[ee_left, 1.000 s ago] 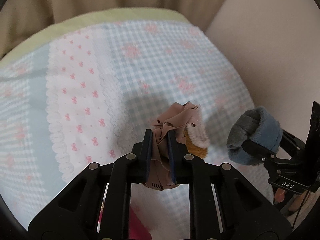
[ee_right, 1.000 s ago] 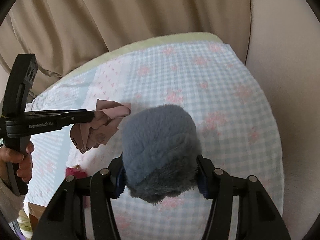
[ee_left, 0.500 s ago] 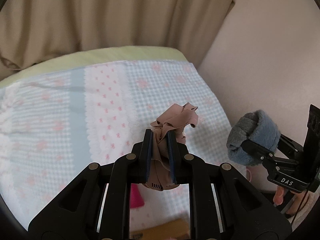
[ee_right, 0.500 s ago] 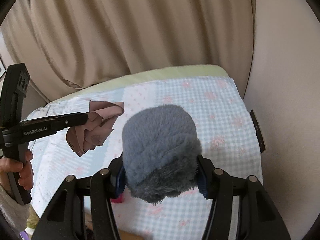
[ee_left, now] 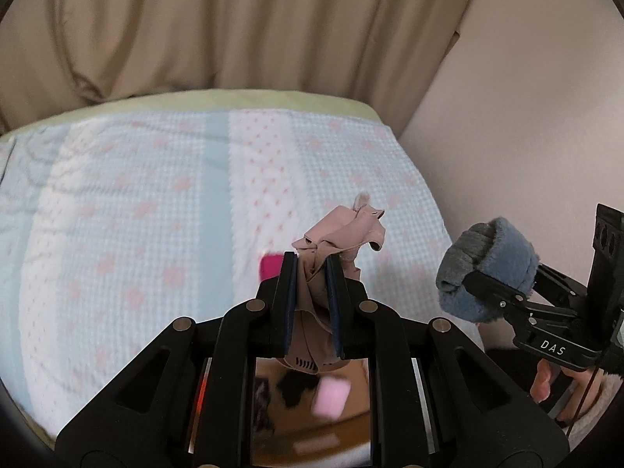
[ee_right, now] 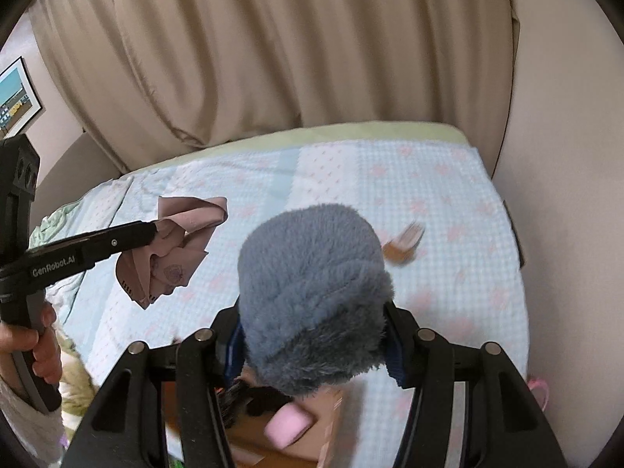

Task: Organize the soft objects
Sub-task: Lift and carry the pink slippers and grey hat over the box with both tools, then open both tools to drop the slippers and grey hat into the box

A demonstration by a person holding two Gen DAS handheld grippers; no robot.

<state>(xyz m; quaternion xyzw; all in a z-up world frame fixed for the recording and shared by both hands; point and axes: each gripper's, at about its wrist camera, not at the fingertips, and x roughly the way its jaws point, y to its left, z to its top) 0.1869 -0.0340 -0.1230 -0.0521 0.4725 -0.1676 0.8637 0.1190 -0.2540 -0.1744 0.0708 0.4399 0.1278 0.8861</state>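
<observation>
Fingers [ee_left: 290, 292] of the left gripper [ee_left: 312, 292] are pinched on a crumpled pinkish-brown cloth [ee_left: 339, 241], which bunches up past the fingertips and hangs out below them between the black linkages. From the right wrist view the same gripper [ee_right: 152, 236] reaches in from the left, held by a hand [ee_right: 35, 345], with the cloth [ee_right: 171, 249] drooping from its tips above the bed.

Fingers [ee_right: 394, 351] of the right gripper [ee_right: 312, 335] are spread wide and clamp a rolled blue-grey fleece item [ee_right: 312, 296], which fills the gap between them and bulges forward beyond the tips. In the left wrist view that gripper [ee_left: 483, 284] sits off to the right of the left fingers, well apart from them, with the fleece roll [ee_left: 487, 269] pinched at its end and a hand [ee_left: 561, 386] on its handle.

Beyond both pairs of fingers lies a bed [ee_left: 136, 214] with a pale blue gingham cover with pink motifs and a white dotted strip. Just left of the left fingertips a bright pink object [ee_left: 270, 265] rests on the cover, blurred. Ahead and to the right of the right fingers a small brown object [ee_right: 403, 243] lies on the cover, also blurred. Below both grippers a brown box [ee_right: 273, 440] shows, with a pale pink block [ee_right: 288, 425] and dark items in it; what those are I cannot tell. Beige curtains [ee_right: 312, 50] hang behind the bed.
</observation>
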